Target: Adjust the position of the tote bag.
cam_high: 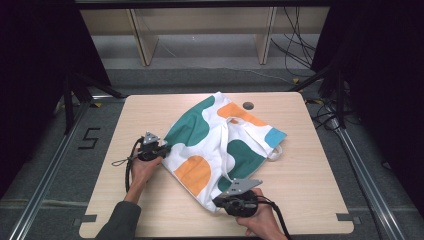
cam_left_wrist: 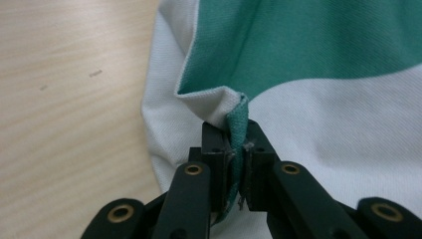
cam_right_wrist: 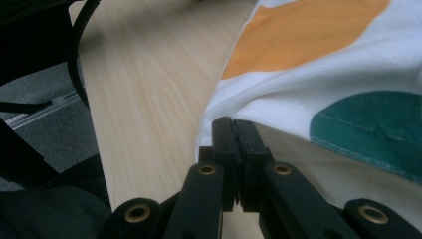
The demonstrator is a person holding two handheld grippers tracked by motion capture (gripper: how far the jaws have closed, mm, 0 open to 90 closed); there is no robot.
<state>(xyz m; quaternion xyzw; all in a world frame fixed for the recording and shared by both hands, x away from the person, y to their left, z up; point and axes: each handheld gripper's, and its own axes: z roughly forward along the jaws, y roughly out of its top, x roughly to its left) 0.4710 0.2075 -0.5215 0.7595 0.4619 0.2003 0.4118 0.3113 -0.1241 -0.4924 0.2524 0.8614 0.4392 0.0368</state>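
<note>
Bag (cam_high: 220, 145): a white cloth tote with green, orange and blue blobs, lying rumpled and slantwise across the middle of the surface (cam_high: 150, 210), its far corner reaching toward the back edge near a small round hole (cam_high: 248, 105), its near corner pointing at the front edge. Its strap (cam_high: 276, 152) loops out on the side facing the surface's right edge. The cloth is bunched and folded over itself rather than flat, which fits a bag being pulled taut from two opposite points so that it can be spread or folded. The left claw (cam_high: 164, 149) sits at the bag's edge nearest the surface's left edge; in the left gripper view it (cam_left_wrist: 238, 149) is clenched on a pinch of green hem (cam_left_wrist: 238, 119), the fabric doubled over and standing up between the jaws, a grip on the seam that should not slip under tension. The right claw (cam_high: 220, 200) is at the near corner, close to the front edge; in the right gripper view (cam_right_wrist: 234, 144) its jaws are pressed together right at the white edge of the cloth, and a thin layer seems to be caught between them, though I cannot see the fabric inside the jaws clearly. Both hands come in from the front edge, low to the surface. Holding two separate edge points gives control of the whole sheet.
</note>
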